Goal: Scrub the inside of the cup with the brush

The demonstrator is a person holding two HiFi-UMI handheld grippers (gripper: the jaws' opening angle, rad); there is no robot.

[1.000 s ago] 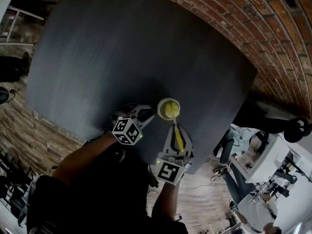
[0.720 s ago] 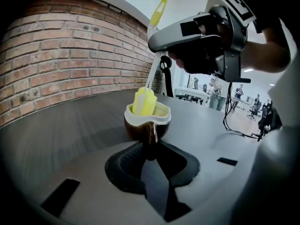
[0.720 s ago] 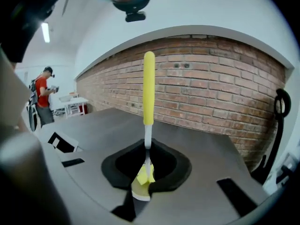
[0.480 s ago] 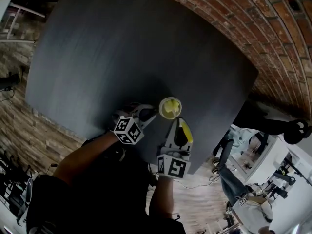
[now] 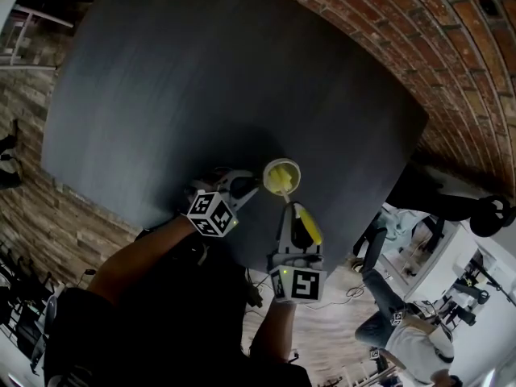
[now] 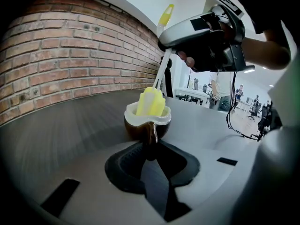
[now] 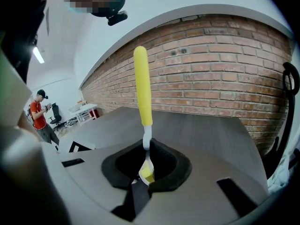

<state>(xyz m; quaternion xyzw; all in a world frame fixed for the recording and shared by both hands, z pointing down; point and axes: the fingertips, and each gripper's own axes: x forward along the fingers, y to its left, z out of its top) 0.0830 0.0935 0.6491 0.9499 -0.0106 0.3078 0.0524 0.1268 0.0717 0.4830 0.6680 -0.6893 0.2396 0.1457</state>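
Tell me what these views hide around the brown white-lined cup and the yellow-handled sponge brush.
- Floor of the brown white-lined cup: the yellow sponge head fills it in the head and left gripper views.
- Right gripper view: no cup shows; the right gripper fills the lower picture with its own body, around the yellow-handled brush.
- Head view: the left gripper is too small to read its grip.

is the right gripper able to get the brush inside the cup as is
Probably yes: the right gripper has the brush head in the open cup, the left gripper holds its handle, and nothing blocks it.
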